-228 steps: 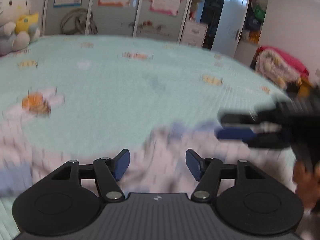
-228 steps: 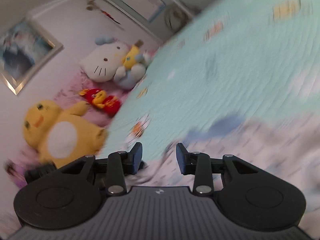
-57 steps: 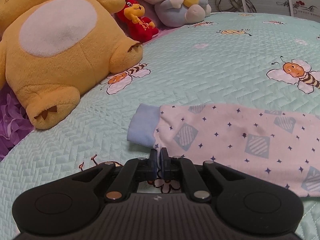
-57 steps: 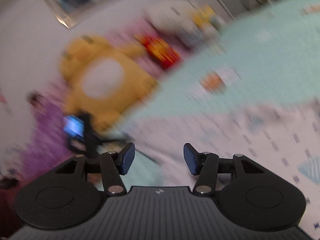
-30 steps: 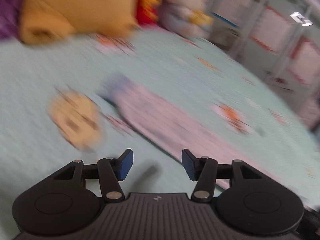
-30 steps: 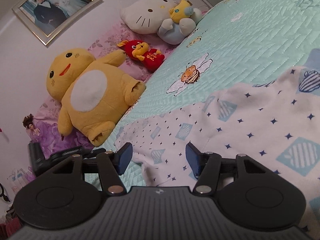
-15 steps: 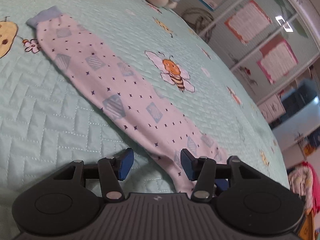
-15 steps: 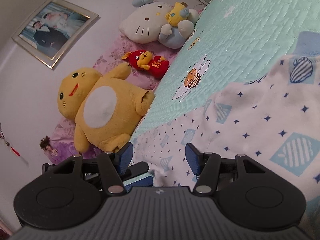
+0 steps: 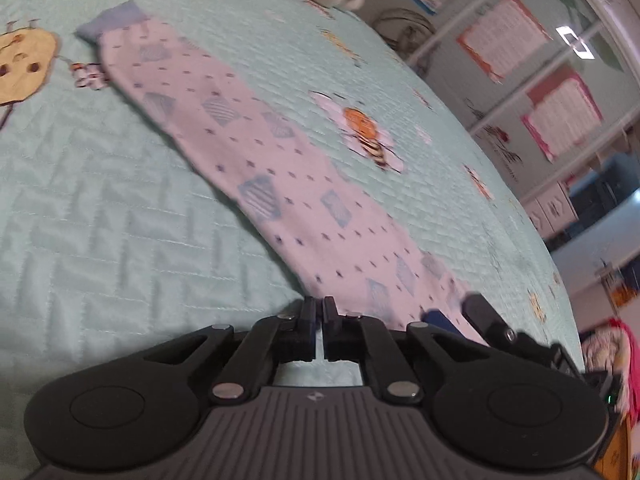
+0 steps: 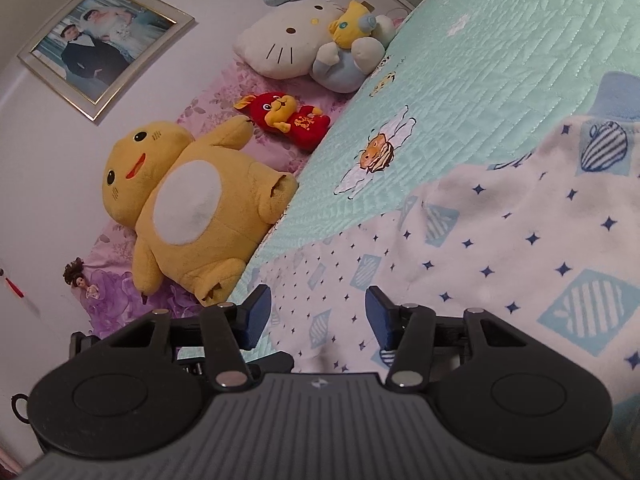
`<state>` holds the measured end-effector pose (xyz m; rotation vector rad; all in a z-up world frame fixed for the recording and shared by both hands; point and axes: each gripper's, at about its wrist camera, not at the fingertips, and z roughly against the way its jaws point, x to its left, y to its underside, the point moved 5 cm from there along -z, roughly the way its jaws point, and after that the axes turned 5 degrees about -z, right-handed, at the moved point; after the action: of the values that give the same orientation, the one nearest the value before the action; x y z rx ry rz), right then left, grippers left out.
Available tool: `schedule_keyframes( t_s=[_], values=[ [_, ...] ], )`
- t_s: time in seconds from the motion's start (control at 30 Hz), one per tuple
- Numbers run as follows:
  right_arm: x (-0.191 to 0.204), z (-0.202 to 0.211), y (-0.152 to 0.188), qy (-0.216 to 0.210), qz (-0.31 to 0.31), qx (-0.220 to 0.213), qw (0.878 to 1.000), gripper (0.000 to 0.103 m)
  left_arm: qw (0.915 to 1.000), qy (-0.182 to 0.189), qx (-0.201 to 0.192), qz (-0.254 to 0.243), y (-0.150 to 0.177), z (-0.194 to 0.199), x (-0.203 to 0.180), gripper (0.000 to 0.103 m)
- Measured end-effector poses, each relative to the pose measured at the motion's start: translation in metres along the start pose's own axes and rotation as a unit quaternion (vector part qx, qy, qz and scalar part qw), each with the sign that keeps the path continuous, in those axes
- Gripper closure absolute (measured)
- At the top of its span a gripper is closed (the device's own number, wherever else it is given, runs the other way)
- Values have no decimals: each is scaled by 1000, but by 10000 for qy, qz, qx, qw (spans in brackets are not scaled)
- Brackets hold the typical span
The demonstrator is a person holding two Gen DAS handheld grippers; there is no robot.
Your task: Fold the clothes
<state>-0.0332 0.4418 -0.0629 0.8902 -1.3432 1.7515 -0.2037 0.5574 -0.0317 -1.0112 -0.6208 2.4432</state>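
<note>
- The white cotton garment with navy stars, pale-blue striped squares and a blue cuff (image 9: 280, 184) lies flat on the quilted mint bedspread (image 9: 120, 220).
- The left gripper (image 9: 319, 312) is pinched closed on its near edge.
- The right gripper (image 10: 316, 312) is closing, its pads apart over the cloth.

Almost nothing is reading clearly in either view. The red plush (image 10: 286, 119) is showing gold characters on its front, too small to make out, and the posters (image 9: 504, 36) on the cabinet doors are carrying blocks of text that are blurring past reading. The bedspread (image 10: 492, 40) is showing a faint embroidered mark near its far edge in the right wrist view, and each gripper body is bearing a small logo with no legible letters.
</note>
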Motion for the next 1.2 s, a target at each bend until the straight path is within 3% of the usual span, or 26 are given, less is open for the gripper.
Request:
schedule_keyframes(
  t_s=[0.27,0.4,0.53,0.7,0.8,0.93,1.0,1.1,1.17,1.2],
  values=[
    [0,0,0,13,21,-6,10000,50,9952,122,-233,945,-15,6,27,94],
    [1,0,1,13,22,-7,10000,50,9951,202,-371,889,-18,12,20,70],
    [0,0,1,16,26,-6,10000,50,9942,226,-419,961,-16,20,22,63],
    [1,0,1,27,44,-4,10000,50,9956,129,-456,805,-27,6,19,67],
    [1,0,2,29,53,-3,10000,50,9977,-198,-345,543,-30,2,20,102],
    [3,-2,3,103,149,20,9998,50,9983,-107,-264,510,-27,10,31,99],
    [4,-3,4,141,201,28,9997,50,9971,-13,-218,733,-29,11,40,97],
    [5,-3,4,156,226,27,9996,50,9945,-182,-351,974,-38,23,52,98],
    [5,-3,5,152,224,24,9996,50,9931,-446,-595,904,-45,38,54,92],
    [5,-4,5,151,222,23,9996,50,9927,-509,-807,737,-51,46,51,79]
  ],
)
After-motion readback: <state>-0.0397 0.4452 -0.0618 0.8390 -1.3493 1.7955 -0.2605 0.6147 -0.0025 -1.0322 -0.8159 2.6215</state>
